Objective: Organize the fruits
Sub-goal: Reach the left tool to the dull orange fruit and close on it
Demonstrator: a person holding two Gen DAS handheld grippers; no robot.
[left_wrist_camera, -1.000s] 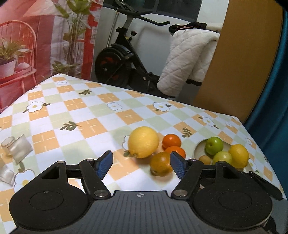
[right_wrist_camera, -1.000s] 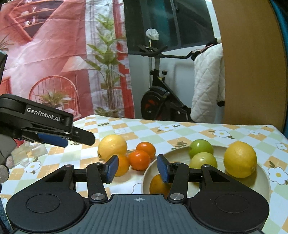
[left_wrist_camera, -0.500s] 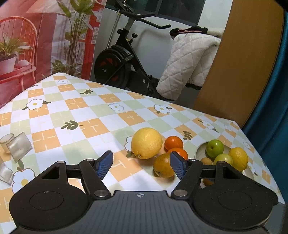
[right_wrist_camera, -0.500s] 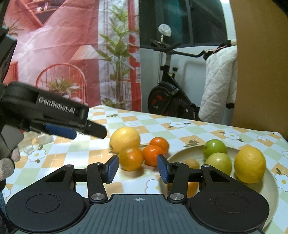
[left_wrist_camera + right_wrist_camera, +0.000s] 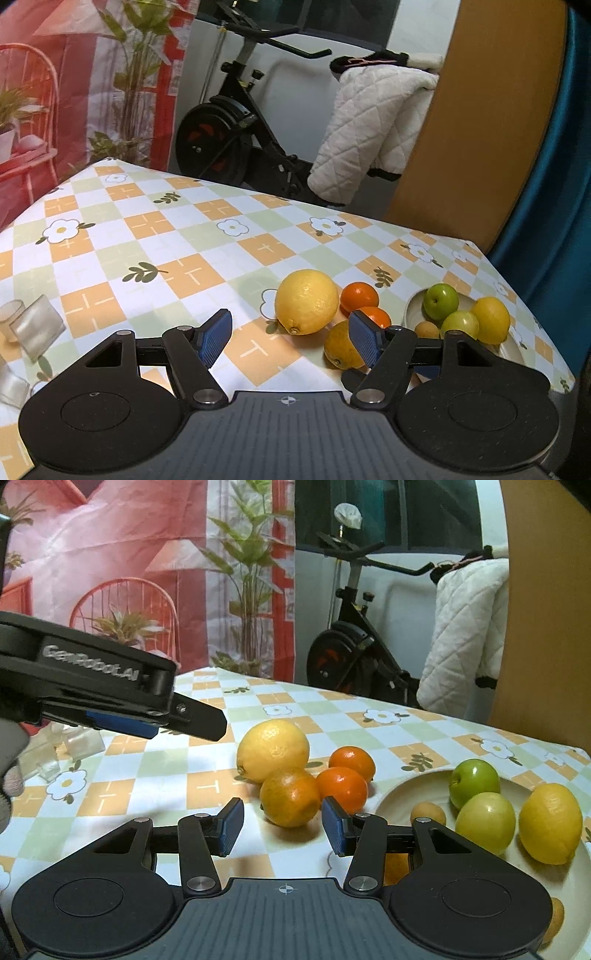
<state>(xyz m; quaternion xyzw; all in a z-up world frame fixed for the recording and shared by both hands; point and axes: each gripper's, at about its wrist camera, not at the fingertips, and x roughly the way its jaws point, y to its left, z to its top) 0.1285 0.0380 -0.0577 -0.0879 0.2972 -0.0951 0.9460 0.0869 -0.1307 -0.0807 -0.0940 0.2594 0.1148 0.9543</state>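
Orange fruit (image 5: 290, 797) sits just ahead of my right gripper (image 5: 282, 825), jaws apart and empty, lined up for the plate (image 5: 399, 794); my left gripper (image 5: 290, 338) waits open, empty.

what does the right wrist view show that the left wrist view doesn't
Only the right wrist view: the left gripper from the side, jutting in above the tablecloth, a gloved hand at the left edge, and the wide bare rim of the plate.

Only the left wrist view: a blue curtain on the right and the table's right edge.

Both: the big lemon, three oranges beside it on the cloth, and two green apples and a second lemon on the plate, plus the exercise bike and white quilted jacket behind.
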